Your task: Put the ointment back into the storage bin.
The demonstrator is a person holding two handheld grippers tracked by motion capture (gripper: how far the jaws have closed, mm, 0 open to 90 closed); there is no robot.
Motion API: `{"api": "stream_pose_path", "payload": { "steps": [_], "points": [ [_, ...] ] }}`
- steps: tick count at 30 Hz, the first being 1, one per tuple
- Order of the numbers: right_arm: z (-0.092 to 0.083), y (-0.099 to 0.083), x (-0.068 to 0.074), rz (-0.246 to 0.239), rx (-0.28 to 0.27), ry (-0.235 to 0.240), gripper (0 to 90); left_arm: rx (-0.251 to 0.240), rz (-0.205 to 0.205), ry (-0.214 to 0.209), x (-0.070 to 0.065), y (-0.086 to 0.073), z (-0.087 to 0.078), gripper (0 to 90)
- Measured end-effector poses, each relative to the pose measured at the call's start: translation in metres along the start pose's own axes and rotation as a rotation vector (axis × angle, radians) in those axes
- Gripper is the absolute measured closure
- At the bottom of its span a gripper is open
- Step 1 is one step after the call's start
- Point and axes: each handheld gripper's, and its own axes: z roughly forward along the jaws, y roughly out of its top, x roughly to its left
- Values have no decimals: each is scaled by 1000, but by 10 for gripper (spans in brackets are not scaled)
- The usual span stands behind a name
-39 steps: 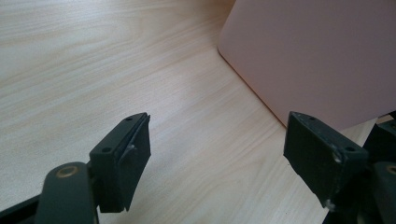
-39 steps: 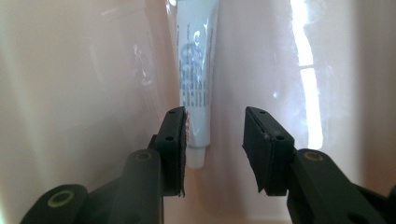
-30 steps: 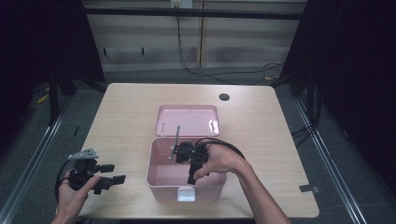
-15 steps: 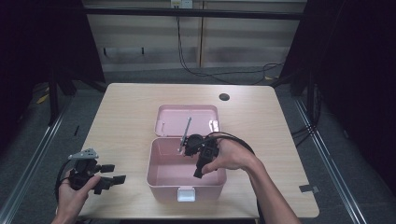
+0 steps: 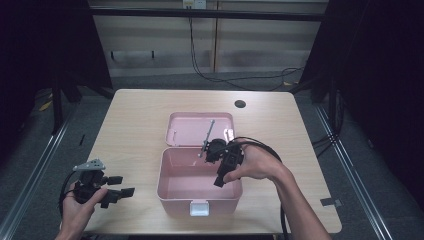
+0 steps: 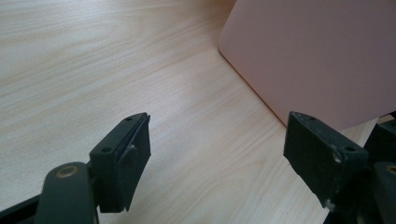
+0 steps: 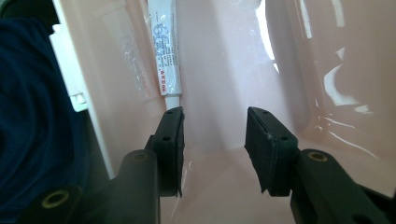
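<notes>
Your right gripper (image 5: pixel 220 179) hangs over the open box (image 5: pixel 200 201), pointing down into it. Its jaws have just been opening and nothing sits between them, so it is released. In the right gripper view the tube (image 7: pixel 163 51) lies inside the box along one wall, just beyond the left jaw; I cannot quite tell whether the tube's end touches that pad.

The step in hand looks like clearing the box after setting the tube down. Do it cleanly:

- Lift straight up along the line of the jaws. Do not sweep sideways, since the left jaw could catch the tube and drag it.
- Leave the jaws parted as they are. A wider spread risks knocking the box wall, and closing could nip the tube.
- Clear the rim fully before you turn toward the lid (image 5: pixel 192 127), which lies open behind the box.
- Mind the cable trailing over your wrist, so it does not snag the lid edge.

Your left gripper (image 5: pixel 120 186) waits on the counter (image 5: pixel 135 125) beside the box, jaws wide apart and empty. Bring it to the near wall to steady the box if the lid needs a push.
</notes>
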Motion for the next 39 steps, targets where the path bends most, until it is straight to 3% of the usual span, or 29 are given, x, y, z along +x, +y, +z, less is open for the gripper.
{"api": "stream_pose_path", "payload": {
  "steps": [11,21,29,39],
  "points": [
    [-27,-16,0,25,-63,-33,565,1,-1,-1,0,0,0,229],
    [-42,-37,-1,76,-102,-60,566,3,-2,-3,0,0,0,229],
    [-47,-57,-3,115,-119,-74,565,6,1,-1,0,0,0,229],
    [-47,-87,-9,203,-133,-87,567,2,-2,3,0,0,0,229]
  ]
}}
